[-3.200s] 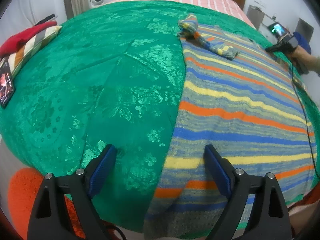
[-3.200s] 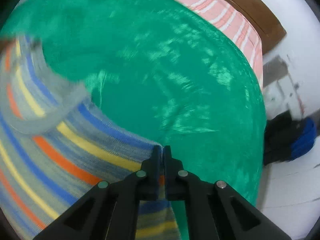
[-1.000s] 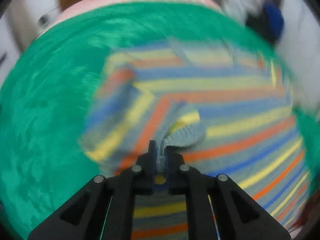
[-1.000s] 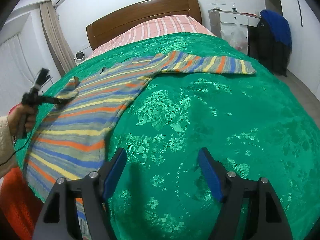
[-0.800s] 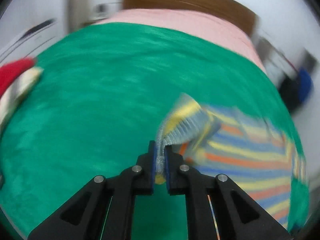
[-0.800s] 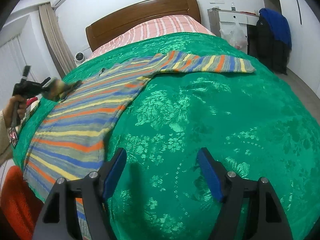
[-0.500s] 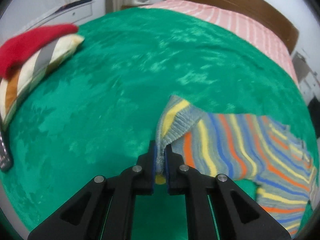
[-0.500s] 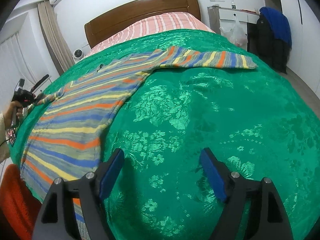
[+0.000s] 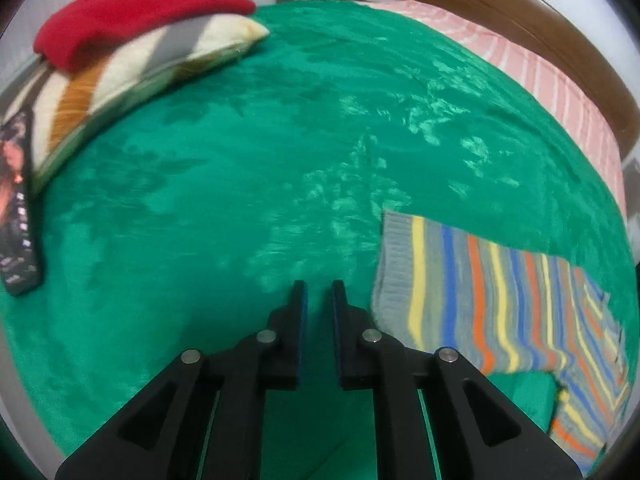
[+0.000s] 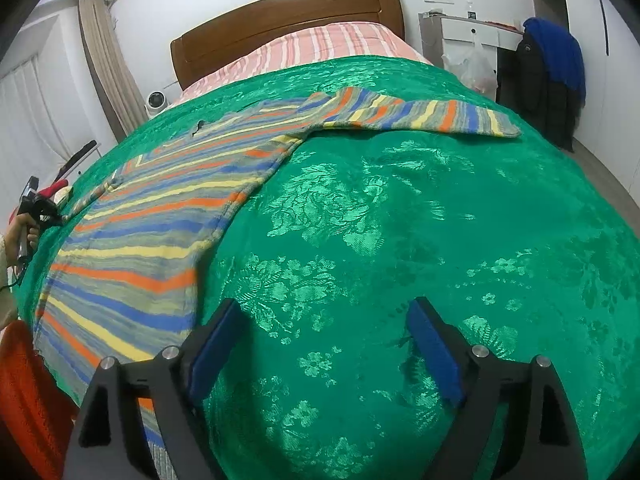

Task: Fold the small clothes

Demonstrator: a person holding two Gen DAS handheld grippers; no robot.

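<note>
A striped knitted sweater (image 10: 168, 216) in grey, orange, blue and yellow bands is lying spread flat on the green floral brocade bedspread (image 10: 400, 240), its body running along the left side of the bed in the right wrist view and one sleeve (image 10: 420, 118) reaching out toward the far right. The other sleeve (image 9: 452, 284) is lying stretched out flat just to the right of the left gripper (image 9: 318, 296), its ribbed grey cuff nearest the fingers. Laying the garment open with both sleeves extended looks like preparation for folding, since a flat, squared shape is what gives clean fold lines.

The left gripper is sitting low over the bedspread with its fingers slightly parted, a narrow gap between them and nothing in it; the cuff is beside them, not between them. The right gripper (image 10: 320, 344) is hovering over bare bedspread at the near edge with its blue-padded fingers (image 10: 434, 352) spread wide and holding nothing, near the sweater's hem but not touching it.

At the far left of the left wrist view, a striped cream, grey and brown cushion (image 9: 132, 64) with a red cloth (image 9: 132, 12) on top is resting at the bed's edge, with a dark flat printed item (image 9: 16, 208) beside it, all well apart from the sweater. A pink striped sheet (image 10: 312, 44) and brown wooden headboard (image 10: 280, 20) are closing off the far end.

Judging from this layout, the folding itself is not yet begun; the sleeves probably need bringing in over the body first.
</note>
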